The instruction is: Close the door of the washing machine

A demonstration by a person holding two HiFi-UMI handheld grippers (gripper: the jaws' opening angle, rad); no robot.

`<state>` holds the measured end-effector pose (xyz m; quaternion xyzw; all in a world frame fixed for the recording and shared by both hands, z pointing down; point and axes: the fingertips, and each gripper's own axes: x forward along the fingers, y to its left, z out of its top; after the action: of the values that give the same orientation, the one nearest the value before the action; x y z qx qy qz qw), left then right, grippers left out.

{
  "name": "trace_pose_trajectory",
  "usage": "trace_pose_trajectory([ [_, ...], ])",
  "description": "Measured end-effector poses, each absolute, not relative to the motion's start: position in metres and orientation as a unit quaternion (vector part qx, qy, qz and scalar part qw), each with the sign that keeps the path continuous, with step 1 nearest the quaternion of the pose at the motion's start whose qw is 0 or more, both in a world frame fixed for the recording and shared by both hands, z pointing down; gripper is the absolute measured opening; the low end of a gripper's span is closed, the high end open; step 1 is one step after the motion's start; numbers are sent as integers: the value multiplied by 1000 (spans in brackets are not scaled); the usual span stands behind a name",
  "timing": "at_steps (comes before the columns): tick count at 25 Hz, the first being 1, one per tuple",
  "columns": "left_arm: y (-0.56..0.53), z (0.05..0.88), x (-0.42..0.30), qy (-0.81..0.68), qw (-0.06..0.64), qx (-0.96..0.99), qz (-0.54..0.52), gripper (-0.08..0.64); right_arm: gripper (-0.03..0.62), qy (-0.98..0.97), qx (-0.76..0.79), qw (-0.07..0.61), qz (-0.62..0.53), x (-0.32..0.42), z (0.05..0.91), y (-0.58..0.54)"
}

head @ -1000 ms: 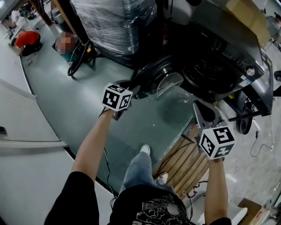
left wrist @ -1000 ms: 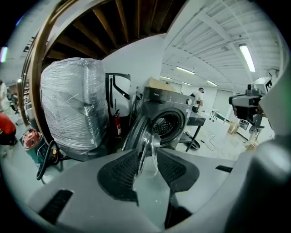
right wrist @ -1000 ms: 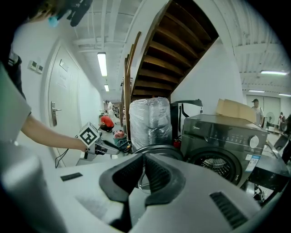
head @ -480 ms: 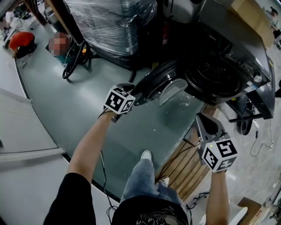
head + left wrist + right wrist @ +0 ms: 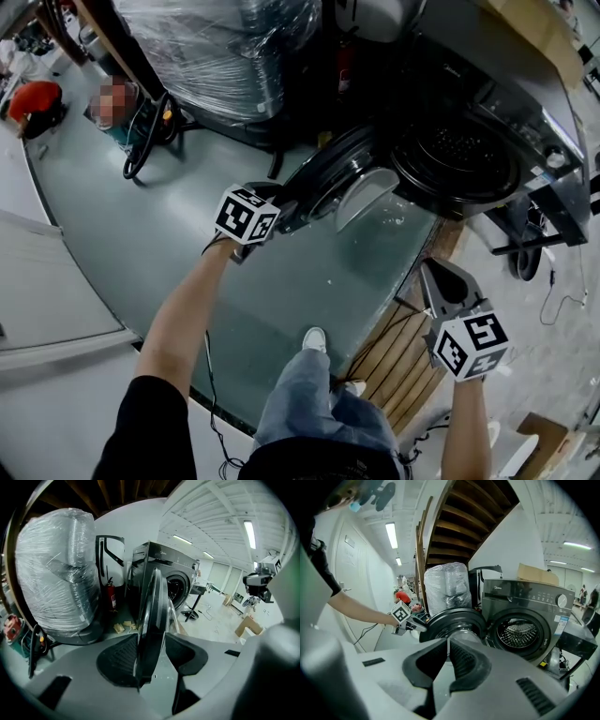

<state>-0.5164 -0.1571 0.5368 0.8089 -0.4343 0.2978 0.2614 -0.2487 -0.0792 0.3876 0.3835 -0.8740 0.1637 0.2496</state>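
Straddling the rim of the open door (image 5: 151,597), the left gripper (image 5: 152,644) had its fingers (image 5: 117,660) apart. They had just been opening, and the rim stood between them, close to both. Beyond those fingers the door hung swung wide from the washing machine (image 5: 525,597). The right gripper (image 5: 447,651) had its fingers closed together on nothing. The door lay past their tips, untouched, and the bare drum (image 5: 520,637) lay farther off to their right.
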Motion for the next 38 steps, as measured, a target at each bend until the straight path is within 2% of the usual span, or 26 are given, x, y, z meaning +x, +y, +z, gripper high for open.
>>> trace_pose_trajectory([
  [3,-161,539,-515,-439,250,808,305,181,23,-870,389,249,171,-241,397,-77],
  [6,-162,541,-517,-452,241,802,309,120,23,-868,393,248,176,-235,404,-76],
  [8,-161,543,-515,-455,237,799,314,105,23,-866,397,247,177,-231,407,-75],
  [24,-119,547,-429,-429,280,803,304,101,23,-856,427,217,195,-207,412,-80],
  [38,-97,550,-336,-456,328,784,265,124,23,-866,425,182,191,-133,433,-82],
])
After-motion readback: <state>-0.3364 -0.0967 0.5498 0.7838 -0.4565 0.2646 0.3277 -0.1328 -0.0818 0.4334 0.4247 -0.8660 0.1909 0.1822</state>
